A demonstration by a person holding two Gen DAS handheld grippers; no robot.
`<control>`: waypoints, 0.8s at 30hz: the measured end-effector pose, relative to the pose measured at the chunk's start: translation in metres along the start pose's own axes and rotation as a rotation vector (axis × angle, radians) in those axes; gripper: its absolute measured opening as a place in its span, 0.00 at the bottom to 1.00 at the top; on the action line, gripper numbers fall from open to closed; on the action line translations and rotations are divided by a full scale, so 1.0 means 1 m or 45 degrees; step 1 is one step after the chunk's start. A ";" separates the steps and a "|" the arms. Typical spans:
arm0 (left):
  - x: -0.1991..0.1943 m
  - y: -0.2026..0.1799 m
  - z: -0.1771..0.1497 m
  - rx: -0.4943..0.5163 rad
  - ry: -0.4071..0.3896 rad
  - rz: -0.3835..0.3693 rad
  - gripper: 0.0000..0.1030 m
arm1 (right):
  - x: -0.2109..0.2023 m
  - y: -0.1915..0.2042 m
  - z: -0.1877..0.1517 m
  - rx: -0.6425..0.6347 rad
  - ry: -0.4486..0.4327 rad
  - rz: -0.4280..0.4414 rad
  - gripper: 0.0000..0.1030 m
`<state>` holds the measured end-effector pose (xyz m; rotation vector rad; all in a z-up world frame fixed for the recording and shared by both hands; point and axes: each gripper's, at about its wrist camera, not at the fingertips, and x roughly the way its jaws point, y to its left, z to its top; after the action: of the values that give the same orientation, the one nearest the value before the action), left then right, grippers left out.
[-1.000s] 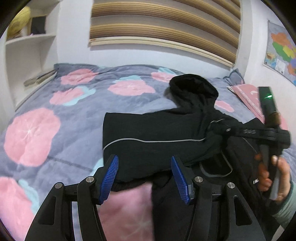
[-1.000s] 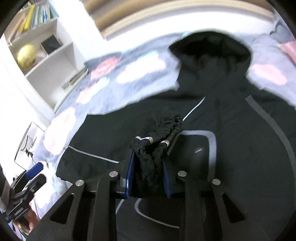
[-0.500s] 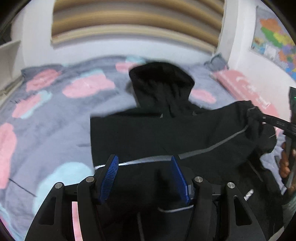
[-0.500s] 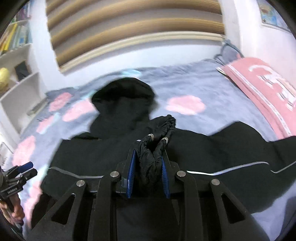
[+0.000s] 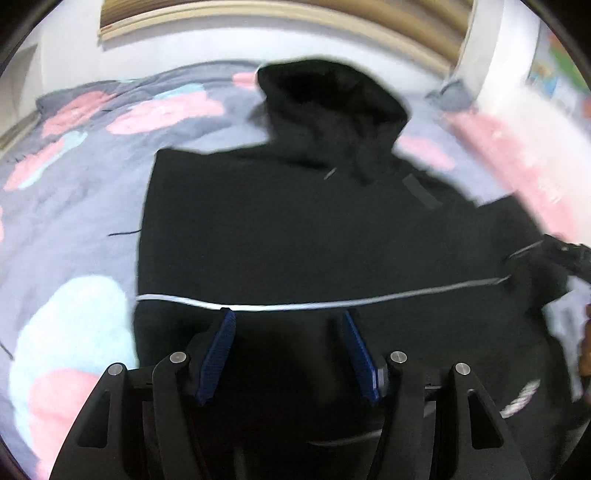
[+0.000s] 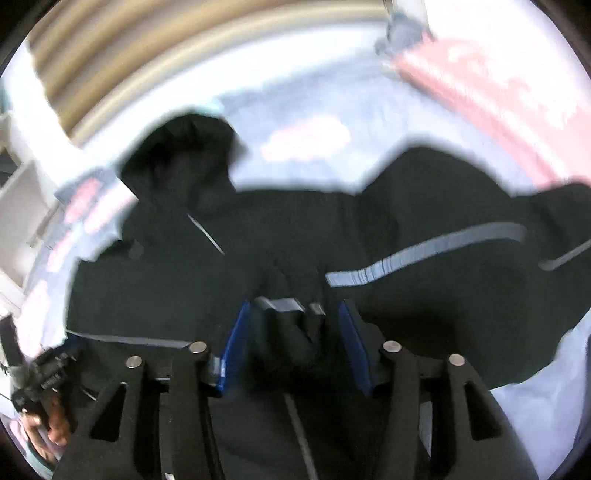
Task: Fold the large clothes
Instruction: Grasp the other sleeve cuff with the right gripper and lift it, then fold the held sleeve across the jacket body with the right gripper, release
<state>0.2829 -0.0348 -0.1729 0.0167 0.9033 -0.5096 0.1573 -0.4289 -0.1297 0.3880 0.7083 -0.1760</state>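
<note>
A black hooded jacket [image 5: 295, 229] with thin grey stripes lies spread on the bed, hood toward the headboard; it also shows in the right wrist view [image 6: 424, 206]. My left gripper [image 5: 288, 354] is open and empty, low over the jacket's near part. My right gripper [image 6: 291, 347] has its blue pads wide apart, with the bunched black cuff [image 6: 288, 325] loose between them. Both views are blurred by motion.
The bed has a grey quilt [image 5: 74, 192] with pink and pale blue blobs. A pink pillow [image 5: 517, 162] lies at the right by the wall. White shelves [image 6: 18, 206] stand at the left. The striped headboard [image 5: 258, 11] is behind.
My right gripper has opened; its pads were shut on the bunched cuff before and now stand wide apart. My left gripper moved right and lower over the jacket, staying open.
</note>
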 end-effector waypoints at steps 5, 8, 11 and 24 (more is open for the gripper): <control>0.004 -0.010 -0.004 0.032 -0.011 0.027 0.61 | 0.016 0.049 -0.005 -0.195 0.001 -0.020 0.72; 0.026 0.001 -0.017 -0.006 0.028 0.017 0.61 | 0.060 0.050 -0.032 -0.268 0.130 -0.114 0.62; 0.027 -0.002 -0.021 0.031 -0.018 0.035 0.62 | 0.096 0.038 -0.062 -0.306 0.181 -0.188 0.58; 0.006 -0.021 -0.025 0.142 -0.045 0.123 0.66 | 0.015 0.006 -0.051 -0.183 0.101 -0.046 0.60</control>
<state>0.2584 -0.0508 -0.1890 0.1517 0.8346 -0.4680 0.1403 -0.4032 -0.1731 0.2458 0.8018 -0.1431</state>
